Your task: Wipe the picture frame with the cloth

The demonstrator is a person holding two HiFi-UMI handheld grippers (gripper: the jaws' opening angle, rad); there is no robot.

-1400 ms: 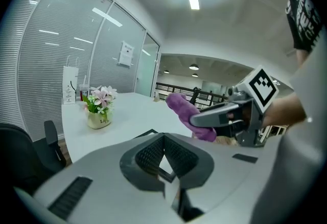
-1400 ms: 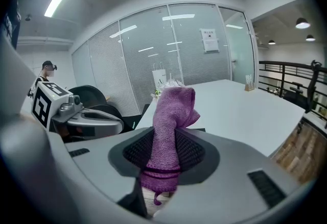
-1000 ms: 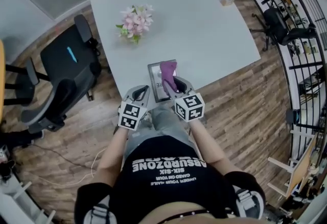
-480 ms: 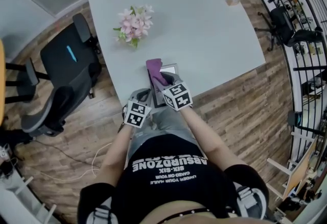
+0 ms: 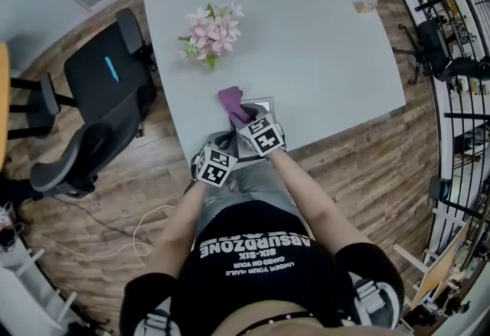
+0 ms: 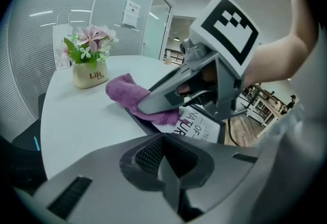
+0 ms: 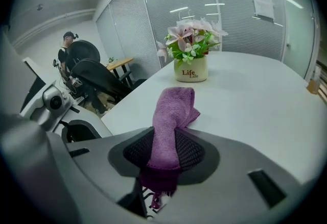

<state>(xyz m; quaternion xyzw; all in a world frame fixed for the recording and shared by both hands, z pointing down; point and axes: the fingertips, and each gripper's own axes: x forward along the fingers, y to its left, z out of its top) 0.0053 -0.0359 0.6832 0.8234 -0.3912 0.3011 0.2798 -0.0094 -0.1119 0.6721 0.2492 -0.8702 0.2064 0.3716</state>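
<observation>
Purple cloth is seen in the head view over the far-left corner of the picture frame, which lies flat at the white table's near edge. The right gripper is held over the frame, with the left gripper just beside it. In the left gripper view, the jaws are pressed together (nothing between them). In the right gripper view, the cloth is pinched between the jaws.

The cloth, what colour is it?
Purple. The cloth shows best in the right gripper view.
</observation>
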